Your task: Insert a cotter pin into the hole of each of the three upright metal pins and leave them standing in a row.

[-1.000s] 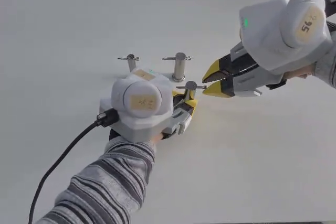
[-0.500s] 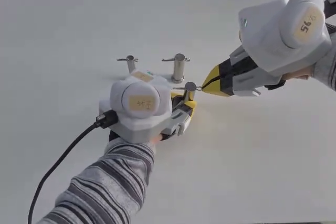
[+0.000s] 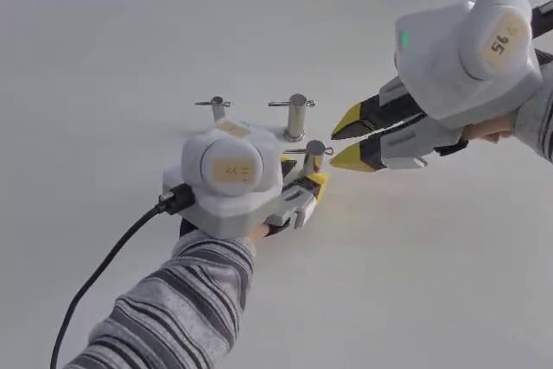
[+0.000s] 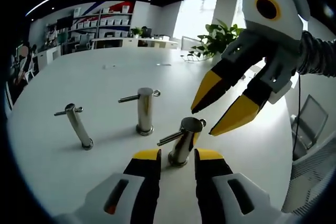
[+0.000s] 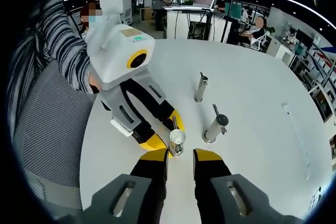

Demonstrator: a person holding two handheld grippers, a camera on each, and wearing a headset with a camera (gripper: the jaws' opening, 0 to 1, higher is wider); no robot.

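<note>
Now | left gripper [image 4: 177,155] brackets near pin [image 4: 185,139] to steady it; we cannot tell if pinching | right gripper [image 3: 337,149] jaws spread, empty, beside seated cotter pin [image 4: 169,139]

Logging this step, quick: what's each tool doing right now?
Left tool: closed on the front metal pin.
Right tool: open, holding nothing.

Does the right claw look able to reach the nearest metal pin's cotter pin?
Probably yes: the right claw is open right beside the cotter pin, with nothing between them; the left claw holds the nearest metal pin lower down.
</note>
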